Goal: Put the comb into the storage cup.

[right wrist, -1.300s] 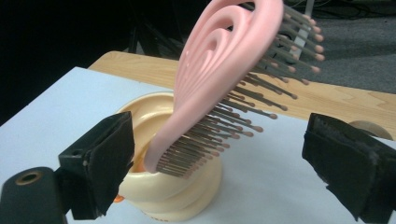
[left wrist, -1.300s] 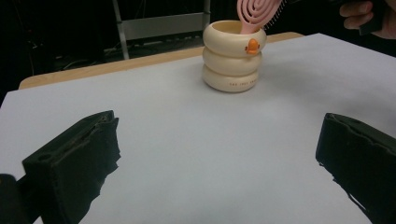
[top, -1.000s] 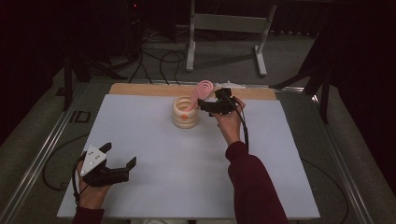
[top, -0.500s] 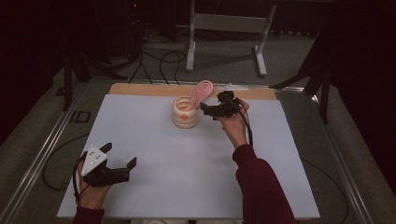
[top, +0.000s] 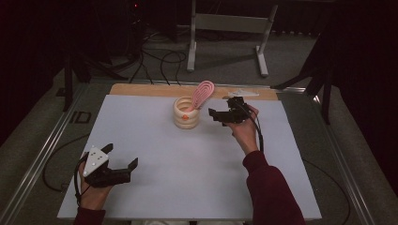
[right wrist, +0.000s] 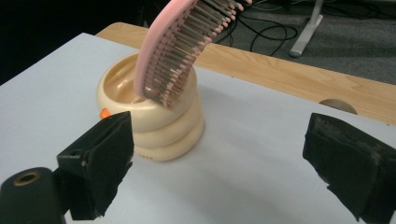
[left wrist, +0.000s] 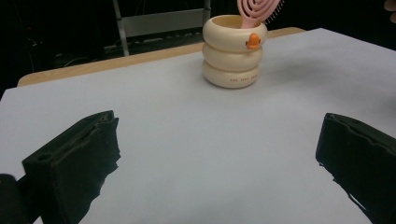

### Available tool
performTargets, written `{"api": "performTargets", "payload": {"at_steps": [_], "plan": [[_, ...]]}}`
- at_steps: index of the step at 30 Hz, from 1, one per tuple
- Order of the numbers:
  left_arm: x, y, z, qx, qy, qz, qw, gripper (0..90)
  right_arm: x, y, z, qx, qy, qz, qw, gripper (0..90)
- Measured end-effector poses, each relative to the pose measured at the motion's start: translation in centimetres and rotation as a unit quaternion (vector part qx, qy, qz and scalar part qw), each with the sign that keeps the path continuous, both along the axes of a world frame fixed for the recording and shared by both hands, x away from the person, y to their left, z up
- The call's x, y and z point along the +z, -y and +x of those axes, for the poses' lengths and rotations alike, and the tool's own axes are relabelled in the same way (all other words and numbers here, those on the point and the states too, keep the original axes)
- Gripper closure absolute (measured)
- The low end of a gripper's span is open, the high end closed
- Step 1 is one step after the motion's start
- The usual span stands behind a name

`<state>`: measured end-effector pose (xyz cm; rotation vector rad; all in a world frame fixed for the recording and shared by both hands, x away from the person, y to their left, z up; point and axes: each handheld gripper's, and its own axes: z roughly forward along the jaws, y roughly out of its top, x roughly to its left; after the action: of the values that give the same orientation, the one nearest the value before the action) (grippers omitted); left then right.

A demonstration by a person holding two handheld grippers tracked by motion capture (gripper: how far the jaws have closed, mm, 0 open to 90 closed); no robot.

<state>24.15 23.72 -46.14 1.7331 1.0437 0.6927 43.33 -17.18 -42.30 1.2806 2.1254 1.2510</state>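
Note:
A cream ringed cup (top: 186, 113) (left wrist: 234, 51) (right wrist: 152, 114) stands upright at the back middle of the white table top. A pink hairbrush (top: 202, 93) (right wrist: 182, 44) leans in it, head up and tilted right, bristles showing in the right gripper view. My right gripper (top: 217, 114) (right wrist: 224, 163) is open just right of the cup, apart from it, jaws empty. My left gripper (top: 122, 158) (left wrist: 219, 158) is open near the front left of the table, jaws wide and empty, facing the cup from far off.
The white sheet (top: 155, 164) lies on a wooden board whose back edge (top: 141, 90) shows beyond it. A small orange mark (left wrist: 252, 40) sits on the cup's side. Beyond the table are cables (top: 155, 56) and a grey metal stand (top: 225, 23) on the floor.
The right gripper has drawn back to the right of the cup, away from the brush. The brush stays leaning in the cup. The left gripper has not moved.

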Motion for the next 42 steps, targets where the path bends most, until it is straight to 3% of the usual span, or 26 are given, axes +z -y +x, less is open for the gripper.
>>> {"api": "performTargets", "payload": {"at_steps": [25,32,42], "plan": [[-0.1,-0.1,0.1,0.001,-0.002,0.003,1.0,0.0,-1.0,2.9,-2.7,0.011,0.008,-0.005,0.9999,9.1],[-0.1,-0.1,0.1,0.001,-0.002,0.003,1.0,0.0,-1.3,4.0,-4.0,0.005,0.013,0.008,0.9999,9.1],[-0.1,-0.1,0.2,0.003,-0.002,0.002,1.0,0.0,-2.3,4.7,-5.2,0.007,0.02,-0.01,0.9997,9.2]]}}
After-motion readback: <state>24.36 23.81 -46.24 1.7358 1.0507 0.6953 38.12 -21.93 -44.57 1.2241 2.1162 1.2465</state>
